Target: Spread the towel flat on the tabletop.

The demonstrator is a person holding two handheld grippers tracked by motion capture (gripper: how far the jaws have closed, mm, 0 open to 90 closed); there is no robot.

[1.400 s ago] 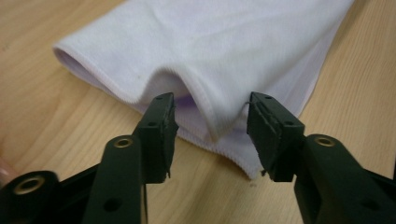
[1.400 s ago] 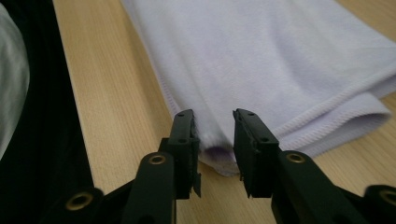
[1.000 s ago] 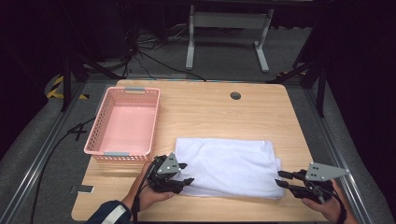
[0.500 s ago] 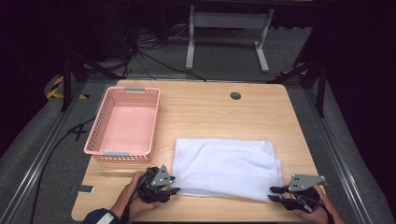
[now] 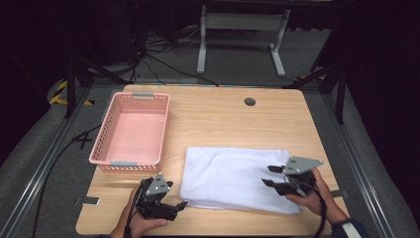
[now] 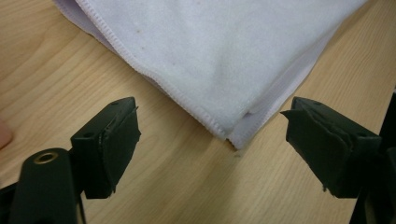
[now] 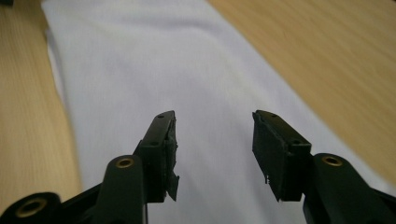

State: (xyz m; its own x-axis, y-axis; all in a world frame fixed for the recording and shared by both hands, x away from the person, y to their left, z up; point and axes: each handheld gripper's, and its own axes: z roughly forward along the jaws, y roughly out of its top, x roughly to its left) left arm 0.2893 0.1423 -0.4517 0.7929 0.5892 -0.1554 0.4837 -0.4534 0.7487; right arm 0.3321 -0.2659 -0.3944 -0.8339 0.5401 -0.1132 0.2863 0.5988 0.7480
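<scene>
We have a white towel (image 5: pixel 237 178) lying folded in layers on the wooden table (image 5: pixel 218 119), at about 5 o'clock from the table's middle, and folding it looks to be the work in hand. Judging from the doubled edges seen in the left gripper view, at least one fold seems done; the towel lies flat and neither tool has hold of it. If the pink basket (image 5: pixel 131 130) at 9 o'clock is where it goes, that step is not yet done, for the basket stands empty.

Our left gripper (image 5: pixel 179 206) sits at the towel's near-left corner (image 6: pixel 233 133), at 7 o'clock of the cloth. Its jaws stand wide apart and hold nothing; the corner points down between them, just short of the gap, with bare wood under the pads.

Our right gripper (image 5: pixel 267 176) hovers over the towel's right end, at about 4 o'clock of the cloth. Its jaws are parted to a moderate width, gripping nothing, and white cloth (image 7: pixel 187 70) stretches away ahead toward 12 o'clock in its own view.
</scene>
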